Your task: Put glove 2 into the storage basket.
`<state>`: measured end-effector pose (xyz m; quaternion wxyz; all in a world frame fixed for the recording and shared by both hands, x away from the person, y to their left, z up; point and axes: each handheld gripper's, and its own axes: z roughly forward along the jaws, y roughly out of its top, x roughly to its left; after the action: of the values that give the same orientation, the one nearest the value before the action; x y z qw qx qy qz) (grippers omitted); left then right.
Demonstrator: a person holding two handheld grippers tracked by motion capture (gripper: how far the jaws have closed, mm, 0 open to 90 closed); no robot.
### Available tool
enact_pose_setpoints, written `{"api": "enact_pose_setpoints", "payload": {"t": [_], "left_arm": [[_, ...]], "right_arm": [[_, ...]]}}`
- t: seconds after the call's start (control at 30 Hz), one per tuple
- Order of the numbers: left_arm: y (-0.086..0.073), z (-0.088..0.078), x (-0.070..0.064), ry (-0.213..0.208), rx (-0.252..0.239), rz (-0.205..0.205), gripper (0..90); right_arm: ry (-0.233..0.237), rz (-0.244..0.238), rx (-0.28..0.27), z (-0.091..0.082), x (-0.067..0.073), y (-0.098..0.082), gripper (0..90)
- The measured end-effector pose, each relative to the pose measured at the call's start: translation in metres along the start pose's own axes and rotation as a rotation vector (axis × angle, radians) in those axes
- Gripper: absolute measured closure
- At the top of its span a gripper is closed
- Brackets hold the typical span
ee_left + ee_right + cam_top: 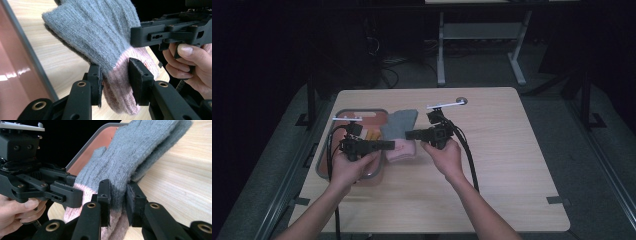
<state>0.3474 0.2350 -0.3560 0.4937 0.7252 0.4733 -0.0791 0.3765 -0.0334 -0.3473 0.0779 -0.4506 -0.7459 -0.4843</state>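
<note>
A grey knit glove (401, 124) with a pink cuff (404, 149) lies partly on the wooden table (502, 150), its fingers reaching toward the tray. It shows more than one layer of knit. My left gripper (391, 145) comes in from the left and is shut on the pink cuff (117, 87); its own view shows the left gripper (115, 72) pinching the fabric. My right gripper (408, 134) comes from the right and is shut on the grey knit (125, 157) just above the cuff, as the right gripper (117, 191) shows close up. Both grippers lie roughly level, their tips close together.
A grey-rimmed tray (362, 113) with a reddish-brown floor sits at the table's left, holding a small orange item (372, 135). A round cable hole (461, 100) sits near the far edge. Cables trail from both grippers toward the near edge.
</note>
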Motion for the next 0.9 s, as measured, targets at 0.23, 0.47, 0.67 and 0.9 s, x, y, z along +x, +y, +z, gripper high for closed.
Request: {"api": "enact_pose_setpoints", "payload": {"t": [0.23,0.47,0.67,0.9], "left_arm": [[0.001,-0.011,0.005,0.011,-0.008,0.002,64.6],[0.004,-0.024,0.009,0.027,-0.012,0.006,64.5],[0.004,-0.030,0.014,0.030,-0.017,-0.007,64.5],[0.007,-0.039,0.021,0.034,-0.019,-0.003,64.5]], "right_arm": [[0.013,-0.009,0.006,0.010,0.006,0.005,75.1],[0.023,-0.022,0.010,0.018,0.014,0.012,75.1],[0.029,-0.024,0.017,0.027,0.019,0.016,75.1],[0.041,-0.027,0.009,0.035,0.022,0.021,75.1]]}}
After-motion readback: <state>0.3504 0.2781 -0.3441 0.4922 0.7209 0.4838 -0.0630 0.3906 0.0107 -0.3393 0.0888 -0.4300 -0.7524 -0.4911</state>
